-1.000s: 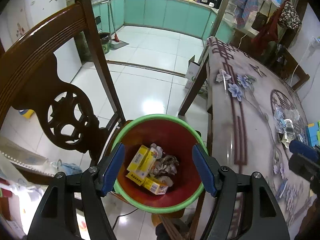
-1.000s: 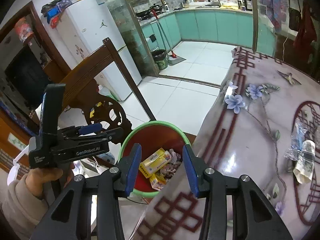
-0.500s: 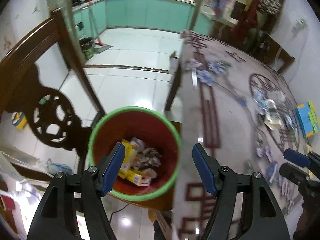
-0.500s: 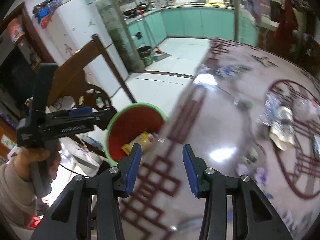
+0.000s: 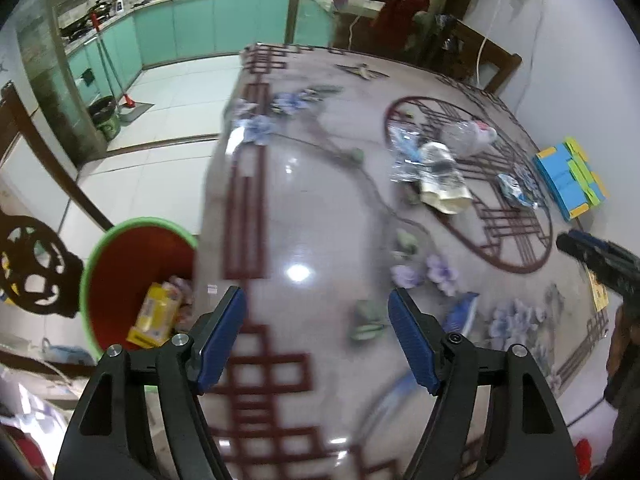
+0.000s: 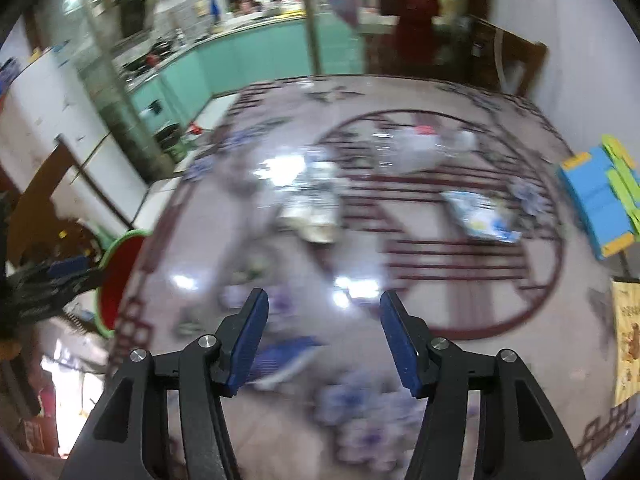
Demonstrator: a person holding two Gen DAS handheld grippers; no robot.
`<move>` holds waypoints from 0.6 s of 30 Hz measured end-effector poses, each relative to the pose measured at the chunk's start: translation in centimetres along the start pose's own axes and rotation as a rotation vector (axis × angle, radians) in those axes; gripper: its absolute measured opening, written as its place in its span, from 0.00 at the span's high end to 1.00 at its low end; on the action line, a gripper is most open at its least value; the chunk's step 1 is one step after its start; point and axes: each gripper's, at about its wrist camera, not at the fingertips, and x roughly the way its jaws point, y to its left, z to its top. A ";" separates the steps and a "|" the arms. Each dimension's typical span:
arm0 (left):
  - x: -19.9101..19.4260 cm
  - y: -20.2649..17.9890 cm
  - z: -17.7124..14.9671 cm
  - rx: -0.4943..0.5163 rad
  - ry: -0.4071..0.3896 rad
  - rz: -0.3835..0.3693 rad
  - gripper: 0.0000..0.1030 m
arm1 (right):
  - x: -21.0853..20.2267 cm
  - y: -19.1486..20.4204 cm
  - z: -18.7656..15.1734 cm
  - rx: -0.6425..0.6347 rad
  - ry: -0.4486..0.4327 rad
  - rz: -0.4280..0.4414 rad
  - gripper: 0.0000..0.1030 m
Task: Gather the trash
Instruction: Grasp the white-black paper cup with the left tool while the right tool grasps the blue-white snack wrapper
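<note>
The left tongs (image 5: pixel 316 320) are held wide apart with nothing between the pads, above the near part of the patterned bench (image 5: pixel 304 208). The right tongs (image 6: pixel 323 322) are likewise spread wide and empty, over the bench nearer its middle; that view is blurred. Beside the bench's left edge, below its level, a red bin (image 5: pixel 120 280) with a green rim is seen, and a yellow box (image 5: pixel 154 316) with other scraps lies inside it. A dark carved chair back (image 5: pixel 30 266) is seen just left of the bin. Farther along the bench, inside the round red pattern, a heap of trash (image 5: pixel 434 168) is lying: clear plastic wrap, a crumpled cream wrapper and a clear bottle (image 5: pixel 468 136) touching one another. A small blue-and-white packet (image 5: pixel 514 190) lies apart to the right of the heap. At the right edge of the bench a blue and yellow box (image 5: pixel 570 178) is found. Green kitchen cabinets (image 5: pixel 224 26) are seen beyond.
</note>
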 end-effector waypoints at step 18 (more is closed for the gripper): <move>5.5 -13.2 4.3 -0.003 0.045 0.070 0.21 | 14.1 -16.5 9.1 0.060 0.134 0.009 0.37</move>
